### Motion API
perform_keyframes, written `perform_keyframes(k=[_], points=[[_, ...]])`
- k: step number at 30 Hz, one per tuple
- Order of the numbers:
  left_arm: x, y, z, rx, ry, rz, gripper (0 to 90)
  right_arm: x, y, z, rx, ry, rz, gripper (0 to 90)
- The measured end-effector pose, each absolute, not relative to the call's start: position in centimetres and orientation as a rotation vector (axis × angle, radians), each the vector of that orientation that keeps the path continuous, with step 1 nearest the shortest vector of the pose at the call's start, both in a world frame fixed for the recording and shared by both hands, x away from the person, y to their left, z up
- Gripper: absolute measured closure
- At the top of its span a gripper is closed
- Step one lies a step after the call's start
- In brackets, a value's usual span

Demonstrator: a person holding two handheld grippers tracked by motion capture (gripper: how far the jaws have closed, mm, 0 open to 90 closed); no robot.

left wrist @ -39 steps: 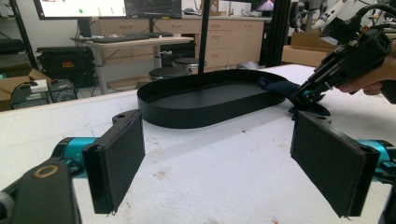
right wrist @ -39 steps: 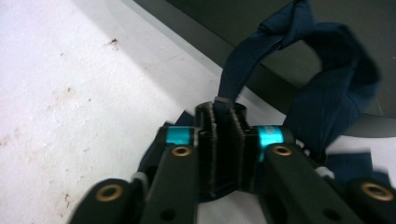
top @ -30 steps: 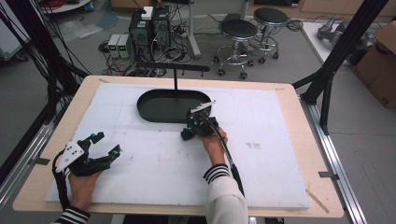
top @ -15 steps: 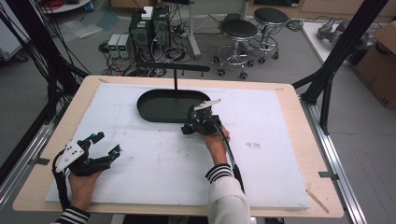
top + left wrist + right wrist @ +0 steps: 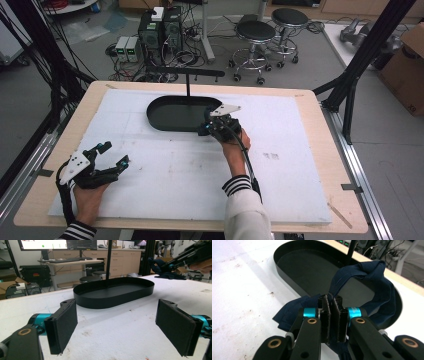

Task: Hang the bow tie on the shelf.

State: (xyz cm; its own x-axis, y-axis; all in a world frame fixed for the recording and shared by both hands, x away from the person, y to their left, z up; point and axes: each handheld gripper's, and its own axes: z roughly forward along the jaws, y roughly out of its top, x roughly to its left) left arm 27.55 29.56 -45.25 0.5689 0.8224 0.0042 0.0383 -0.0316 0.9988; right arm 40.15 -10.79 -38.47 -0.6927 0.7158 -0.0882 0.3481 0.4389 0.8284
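A dark blue cloth [image 5: 372, 287] is pinched between the pads of my right gripper [image 5: 332, 312], which is shut on it. The cloth arches up over the near rim of a black oval tray [image 5: 287, 270], with its loose end trailing on the white mat. In the high view the right gripper [image 5: 212, 126] sits at the tray's [image 5: 157, 120] right front edge. My left gripper [image 5: 111, 154] rests open near the table's front left; its wide-apart pads [image 5: 62, 325] frame the tray [image 5: 112, 296] ahead, nothing between them. The cloth [image 5: 167, 275] hangs at upper right.
A thin black post [image 5: 187, 87] with a crossbar rises from the tray. The white mat [image 5: 280, 165] covers most of the wooden table [image 5: 320, 120]. Stools, computers and cables stand on the floor beyond the far edge.
The right gripper has shifted slightly with the cloth near the tray's edge. The left gripper has stayed put.
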Motion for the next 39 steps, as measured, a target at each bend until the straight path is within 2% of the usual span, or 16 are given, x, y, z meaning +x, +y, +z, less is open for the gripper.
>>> perform_keyframes(k=[22,39], points=[[27.5,29.5,-45.2,1.485,0.773,0.744,18.0,39.8,-12.5,-36.5,0.882,2.116,1.317,86.0],[27.5,29.5,-45.3,1.481,0.768,0.747,17.9,40.7,-12.5,-33.1,0.828,2.024,1.343,86.0]])
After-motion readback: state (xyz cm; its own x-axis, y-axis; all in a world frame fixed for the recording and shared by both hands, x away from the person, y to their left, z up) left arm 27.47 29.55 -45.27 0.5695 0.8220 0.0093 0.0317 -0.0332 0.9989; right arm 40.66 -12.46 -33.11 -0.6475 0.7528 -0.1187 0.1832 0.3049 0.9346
